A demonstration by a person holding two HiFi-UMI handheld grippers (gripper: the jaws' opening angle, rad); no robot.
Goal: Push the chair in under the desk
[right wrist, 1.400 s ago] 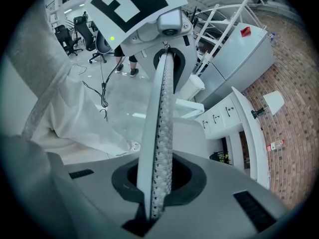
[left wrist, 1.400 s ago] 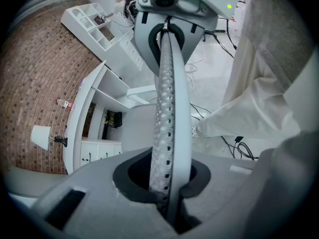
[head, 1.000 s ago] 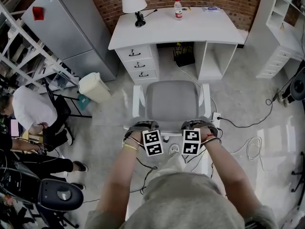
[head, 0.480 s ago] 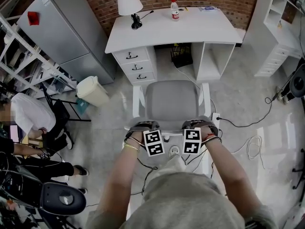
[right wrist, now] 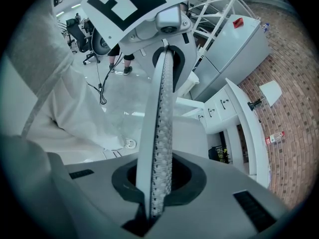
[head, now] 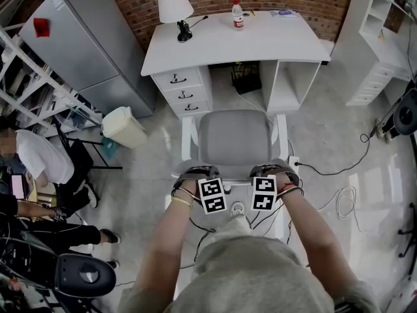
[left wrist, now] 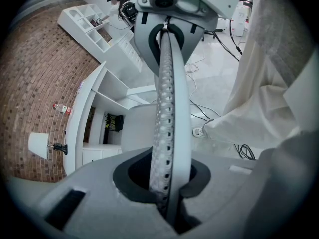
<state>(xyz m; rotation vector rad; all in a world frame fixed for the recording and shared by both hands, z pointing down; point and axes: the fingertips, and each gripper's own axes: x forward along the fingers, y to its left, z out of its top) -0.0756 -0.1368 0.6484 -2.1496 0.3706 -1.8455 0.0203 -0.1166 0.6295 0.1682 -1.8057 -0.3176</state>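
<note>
Left gripper and right gripper each have fingers clamped on the top edge of the chair back. Chair stands just before the bench kneehole, seat outside it. Bottle at bench far edge, red label unreadable

right gripper clamped on chair backrest edge, white desk beyond, lamp, brick wall
</note>
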